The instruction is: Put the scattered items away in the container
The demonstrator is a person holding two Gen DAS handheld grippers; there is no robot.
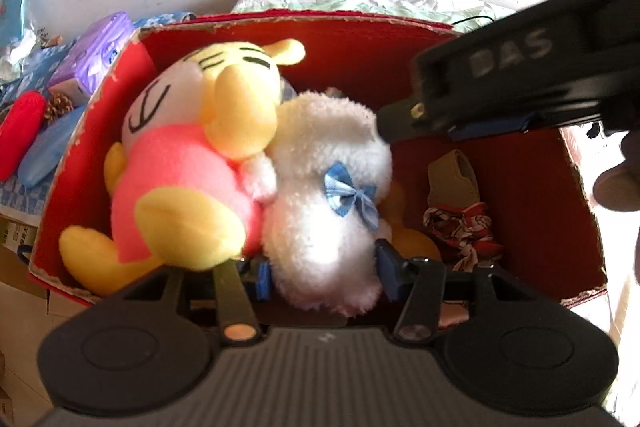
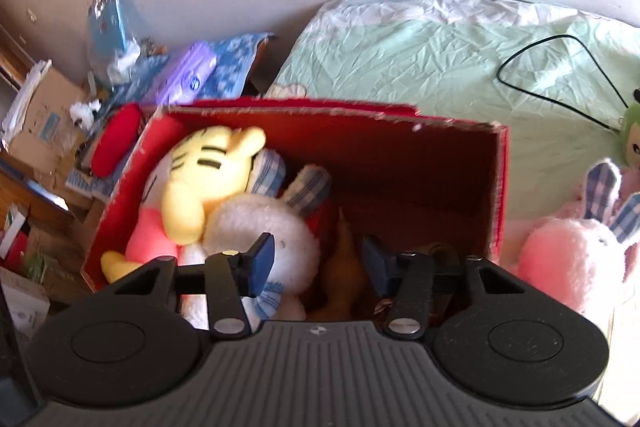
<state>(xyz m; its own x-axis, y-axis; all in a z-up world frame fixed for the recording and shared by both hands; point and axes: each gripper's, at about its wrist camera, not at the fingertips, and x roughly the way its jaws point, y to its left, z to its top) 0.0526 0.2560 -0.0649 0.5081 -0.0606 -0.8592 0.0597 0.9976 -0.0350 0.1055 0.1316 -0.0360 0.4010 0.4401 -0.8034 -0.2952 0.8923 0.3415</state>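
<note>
Right gripper point(image 1: 384, 127) body reads "DAS"

place: home bedroom | evidence: bed sheet point(image 2: 420, 67), plush toys point(image 2: 576, 259)

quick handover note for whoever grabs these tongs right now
Left tongs: shut on the white plush rabbit, low inside the red cardboard box.
Right tongs: open, holding nothing, above the box.
Done: yellow tiger plush in the box beside the rabbit.
Left: release the rabbit, then fetch the pink plush rabbit and the green-haired doll from the bed.
</note>
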